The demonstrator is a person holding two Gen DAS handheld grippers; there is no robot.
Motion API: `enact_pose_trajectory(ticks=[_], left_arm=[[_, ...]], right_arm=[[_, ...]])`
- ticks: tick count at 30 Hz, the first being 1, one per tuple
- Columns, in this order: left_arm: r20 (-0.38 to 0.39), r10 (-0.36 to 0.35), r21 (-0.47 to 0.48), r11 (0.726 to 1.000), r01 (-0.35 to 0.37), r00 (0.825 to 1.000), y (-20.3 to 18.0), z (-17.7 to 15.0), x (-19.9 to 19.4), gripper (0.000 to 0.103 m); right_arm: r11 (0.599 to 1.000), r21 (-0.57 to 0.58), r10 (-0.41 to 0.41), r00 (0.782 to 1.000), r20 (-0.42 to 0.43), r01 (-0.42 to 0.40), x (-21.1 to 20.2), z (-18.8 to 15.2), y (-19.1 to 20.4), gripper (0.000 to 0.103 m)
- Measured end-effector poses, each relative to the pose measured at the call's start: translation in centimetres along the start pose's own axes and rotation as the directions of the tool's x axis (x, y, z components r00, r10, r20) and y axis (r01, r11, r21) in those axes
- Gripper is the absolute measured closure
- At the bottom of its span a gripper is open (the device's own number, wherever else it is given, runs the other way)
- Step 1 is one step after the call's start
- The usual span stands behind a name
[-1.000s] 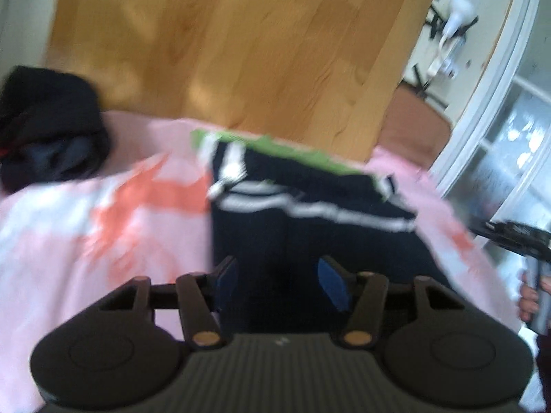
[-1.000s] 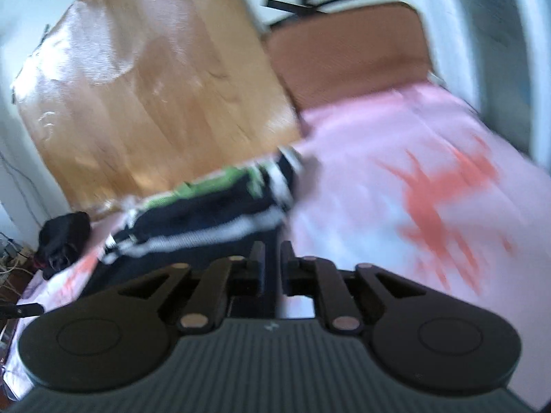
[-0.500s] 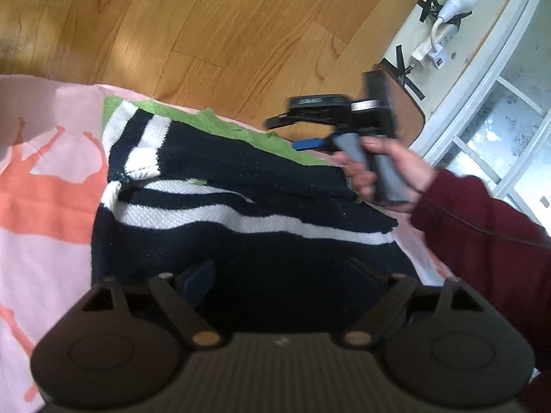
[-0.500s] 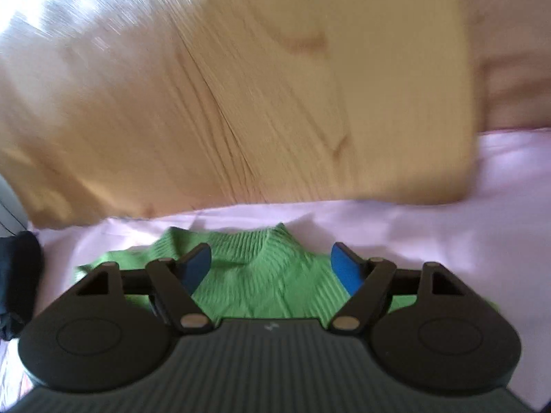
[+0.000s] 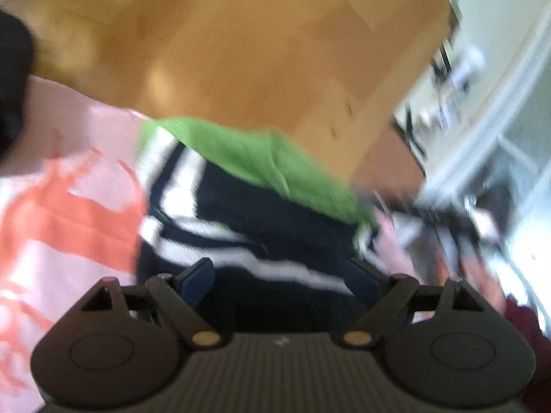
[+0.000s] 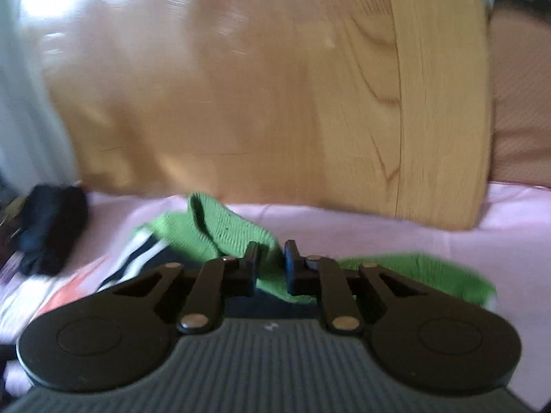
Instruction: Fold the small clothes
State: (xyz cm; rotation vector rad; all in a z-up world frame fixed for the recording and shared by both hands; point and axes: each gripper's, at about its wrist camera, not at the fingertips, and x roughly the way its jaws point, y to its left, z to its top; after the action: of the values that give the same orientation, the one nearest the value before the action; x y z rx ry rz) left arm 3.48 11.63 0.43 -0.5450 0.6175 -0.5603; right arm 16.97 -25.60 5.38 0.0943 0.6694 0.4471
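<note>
1. Sweater (image 6: 227,230): it lies on the pink sheet (image 6: 396,237) of the bed, its green part toward the wooden headboard (image 6: 241,103), navy and white stripes nearer us.
2. Our right tongs (image 6: 269,261) have just closed and now pinch the green knit, part of which is raised in a loop just behind them.
3. Our left tongs (image 5: 286,282) are spread wide over the navy part, gripping nothing; only one blue pad (image 5: 198,280) shows clearly.
4. Risk: the right grip looks like a thin pinch near the edge, so a quick pull could let the knit slip out.
5. Risk: with the left tongs free, nothing pins the lower part, so the whole sweater may drag across the sheet and the fold come out crooked.
6. Half a second ago the right tongs stood spread above flat green knit; now they are pressed together on it.
7. The left tongs were narrower a second ago; both views are now blurred.
</note>
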Motion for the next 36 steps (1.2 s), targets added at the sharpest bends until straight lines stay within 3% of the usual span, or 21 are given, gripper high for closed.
enact_pose_trajectory(ticks=[4, 7, 10, 16, 17, 19, 20, 21, 23, 26, 28, 29, 30, 31, 33, 36], left_arm=[[0.123, -0.009, -0.161, 0.987, 0.029, 0.992, 2.5, 1.1, -3.2, 0.015], [0.135, -0.002, -0.272, 0.962, 0.039, 0.991, 4.2, 1.8, -3.7, 0.014], [0.141, 0.018, -0.294, 0.955, 0.025, 0.99, 4.4, 2.1, -3.4, 0.014], [0.103, 0.062, -0.242, 0.97, -0.035, 0.993, 4.9, 1.5, -1.7, 0.014], [0.089, 0.059, -0.245, 0.969, -0.036, 0.994, 5.2, 1.5, -1.5, 0.014], [0.081, 0.049, -0.243, 0.97, -0.028, 0.996, 5.6, 1.4, -1.5, 0.014], [0.08, 0.04, -0.243, 0.97, -0.019, 0.996, 5.6, 1.5, -1.5, 0.014], [0.079, 0.028, -0.243, 0.97, -0.008, 0.996, 5.6, 1.5, -1.6, 0.014], [0.076, 0.005, -0.238, 0.971, 0.014, 0.997, 5.4, 1.5, -1.6, 0.014], [0.083, -0.013, -0.219, 0.975, 0.031, 0.996, 4.9, 1.6, -1.9, 0.014], [0.091, -0.012, -0.216, 0.976, 0.032, 0.996, 4.9, 1.6, -2.2, 0.014], [0.095, -0.014, -0.219, 0.975, 0.035, 0.995, 4.9, 1.6, -2.3, 0.014], [0.1, -0.014, -0.224, 0.974, 0.036, 0.995, 5.0, 1.6, -2.4, 0.014], [0.103, -0.012, -0.227, 0.973, 0.035, 0.995, 5.0, 1.6, -2.5, 0.014], [0.108, -0.007, -0.233, 0.972, 0.032, 0.994, 5.0, 1.7, -2.6, 0.014], [0.124, -0.016, -0.233, 0.972, 0.045, 0.992, 5.0, 1.7, -2.9, 0.014]], right_arm=[[1.0, -0.027, 0.008, 1.0, 0.028, -0.007, -5.9, -5.6, 2.5, 0.1], [0.997, -0.067, -0.023, 1.0, 0.019, 0.024, -6.7, -8.5, 3.7, 0.1], [0.998, -0.031, -0.05, 0.999, 0.018, 0.051, -5.6, -7.7, 2.4, 0.095], [0.967, 0.254, 0.015, 0.999, 0.034, -0.023, -1.2, -2.7, -0.4, 0.081], [0.97, 0.244, 0.003, 0.999, 0.045, -0.014, -0.6, -1.6, -0.4, 0.074], [0.989, 0.146, -0.034, 0.997, 0.062, 0.025, 0.8, 0.8, 0.2, 0.049], [0.994, 0.103, -0.049, 0.997, 0.062, 0.042, 1.5, 1.7, 0.4, 0.032], [0.996, 0.075, -0.047, 0.997, 0.053, 0.043, 2.3, 2.4, 0.7, 0.023], [1.0, 0.021, -0.004, 1.0, 0.002, 0.004, 4.2, 3.5, 1.8, 0.022], [0.987, -0.159, 0.022, 0.996, -0.09, -0.036, 7.6, 3.5, 5.6, 0.019], [0.961, -0.278, -0.048, 0.991, -0.127, 0.011, 10.0, 2.4, 7.4, 0.021], [0.943, -0.33, -0.098, 0.986, -0.136, 0.048, 11.2, 1.7, 7.8, 0.034], [0.929, -0.358, -0.152, 0.978, -0.146, 0.092, 12.1, 1.2, 7.7, 0.073], [0.935, -0.335, -0.179, 0.97, -0.164, 0.116, 12.7, 1.1, 6.8, 0.094], [0.968, -0.232, -0.132, 0.979, -0.153, 0.094, 11.2, 1.3, 5.2, 0.094], [0.96, -0.276, -0.083, 0.992, -0.093, 0.054, 6.0, 0.8, 6.9, 0.095]])
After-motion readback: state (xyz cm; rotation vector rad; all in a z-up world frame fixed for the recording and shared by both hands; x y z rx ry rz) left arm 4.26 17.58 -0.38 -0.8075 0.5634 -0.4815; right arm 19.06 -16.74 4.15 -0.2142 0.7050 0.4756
